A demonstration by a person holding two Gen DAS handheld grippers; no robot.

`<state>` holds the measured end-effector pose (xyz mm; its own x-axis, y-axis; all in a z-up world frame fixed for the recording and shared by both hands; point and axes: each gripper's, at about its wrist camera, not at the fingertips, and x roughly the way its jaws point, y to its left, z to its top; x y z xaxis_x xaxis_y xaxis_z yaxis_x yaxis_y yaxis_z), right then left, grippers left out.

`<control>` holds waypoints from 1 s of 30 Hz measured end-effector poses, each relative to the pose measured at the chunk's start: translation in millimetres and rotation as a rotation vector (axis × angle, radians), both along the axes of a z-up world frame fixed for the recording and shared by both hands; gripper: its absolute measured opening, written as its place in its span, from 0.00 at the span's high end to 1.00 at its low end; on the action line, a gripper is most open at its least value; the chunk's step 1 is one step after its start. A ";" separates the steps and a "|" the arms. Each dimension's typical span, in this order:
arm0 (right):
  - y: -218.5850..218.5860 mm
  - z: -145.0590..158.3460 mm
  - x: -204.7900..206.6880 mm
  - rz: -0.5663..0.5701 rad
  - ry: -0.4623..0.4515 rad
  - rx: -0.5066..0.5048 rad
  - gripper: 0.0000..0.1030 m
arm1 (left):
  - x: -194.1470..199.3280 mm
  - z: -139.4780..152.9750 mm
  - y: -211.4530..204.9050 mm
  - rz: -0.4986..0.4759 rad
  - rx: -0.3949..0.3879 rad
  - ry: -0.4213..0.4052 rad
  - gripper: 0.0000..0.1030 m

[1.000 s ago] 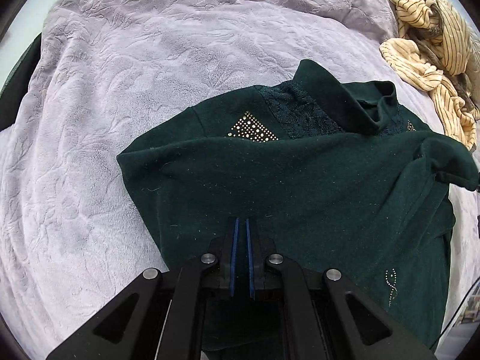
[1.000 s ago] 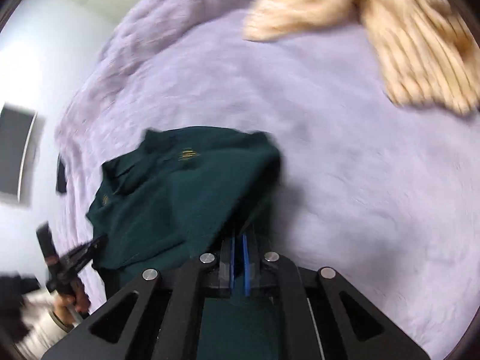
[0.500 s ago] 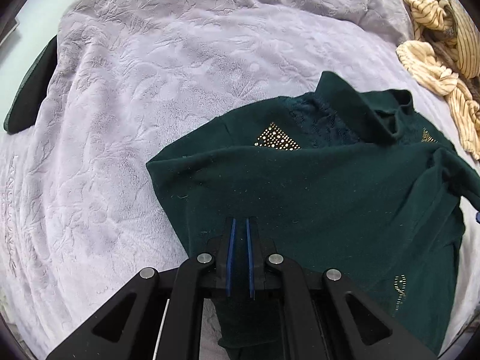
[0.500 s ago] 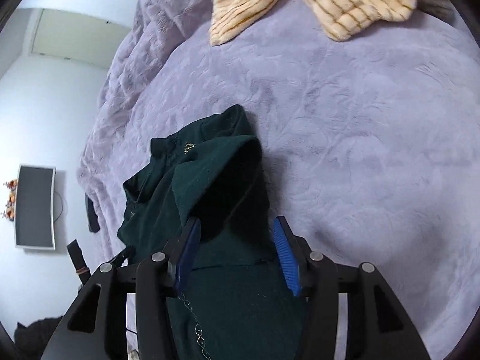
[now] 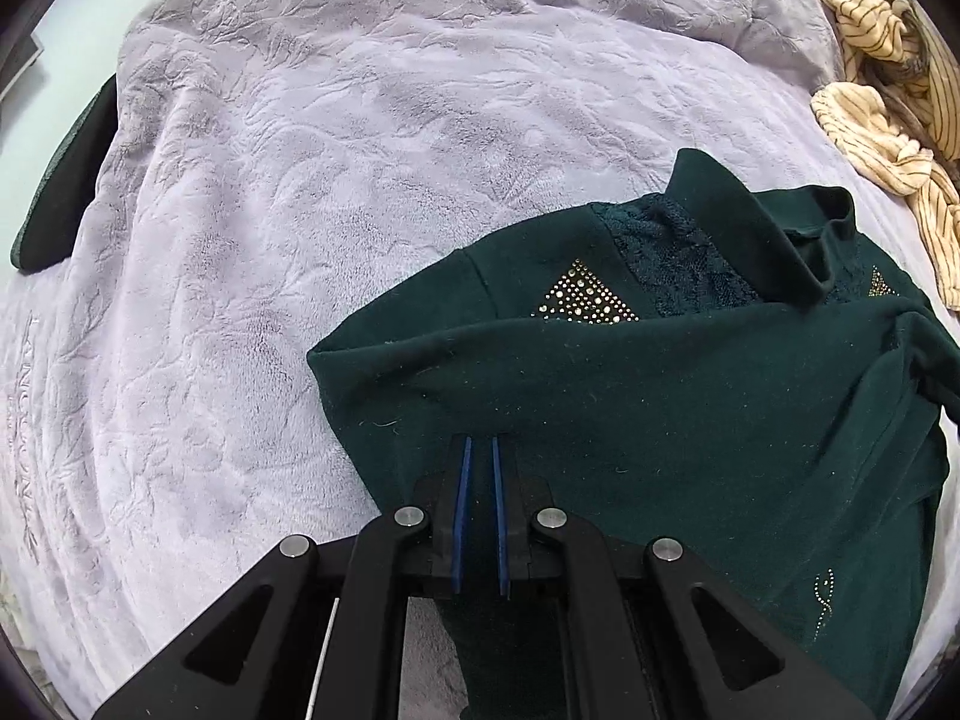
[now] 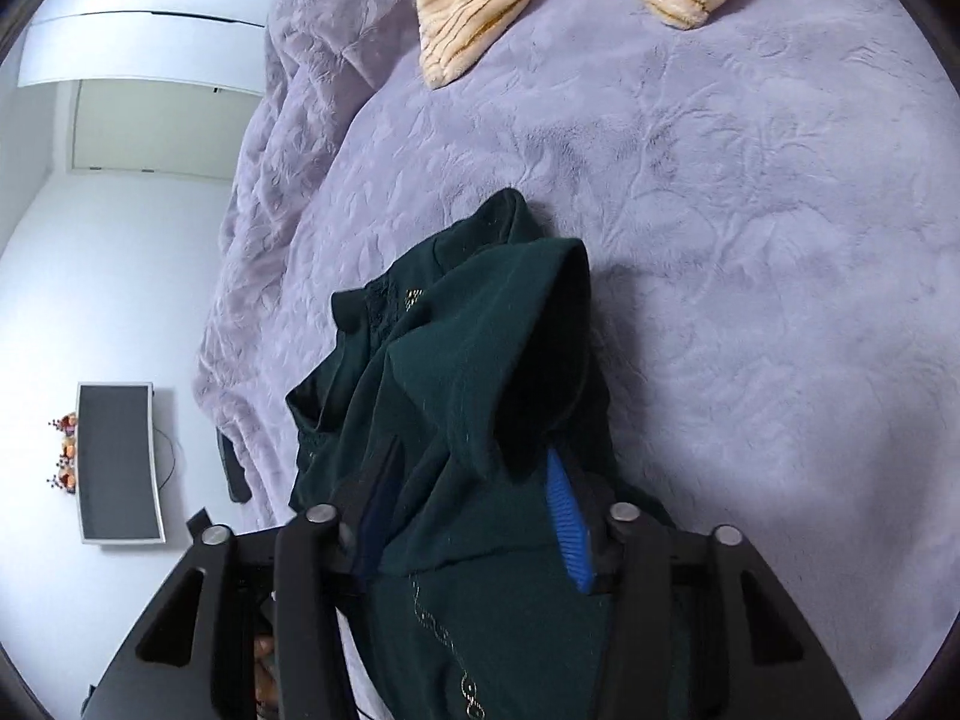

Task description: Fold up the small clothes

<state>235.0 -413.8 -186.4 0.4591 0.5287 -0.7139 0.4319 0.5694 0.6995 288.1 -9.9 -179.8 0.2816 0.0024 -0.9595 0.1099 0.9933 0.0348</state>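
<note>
A dark green top (image 5: 690, 420) with gold stud triangles lies on the lilac blanket (image 5: 300, 210), its collar toward the far side. My left gripper (image 5: 480, 441) is shut on the top's near edge, a thin layer of cloth pinched between the blue pads. In the right wrist view, a folded-over flap of the same green top (image 6: 480, 372) bulges up between the jaws of my right gripper (image 6: 468, 468). Those jaws stand wide apart and are closing. One blue pad (image 6: 567, 510) shows bare; cloth drapes over the other.
A cream striped garment (image 5: 888, 96) is heaped at the blanket's far right and also shows as cream striped fabric (image 6: 480, 6). A dark item (image 5: 66, 192) hangs off the bed's left edge. White floor, a dark screen (image 6: 117, 462) and white wall (image 6: 120, 42) lie beyond the bed.
My right gripper went from shut to wide apart, rolled, and now straddles a raised fold of the top. My left gripper stayed shut on the cloth, and the top sits further right in its view.
</note>
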 end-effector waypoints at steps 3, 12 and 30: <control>-9.0 11.1 10.0 0.005 -0.037 0.040 0.93 | -3.9 -3.6 -1.4 -0.007 -0.014 0.006 0.93; -50.4 -16.2 -9.6 0.083 0.116 -0.147 0.93 | 5.5 -13.6 18.5 -0.003 -0.036 0.015 0.92; -50.7 19.1 -32.6 -0.014 0.091 -0.273 0.44 | -33.0 26.5 -5.5 -0.141 -0.057 0.021 0.92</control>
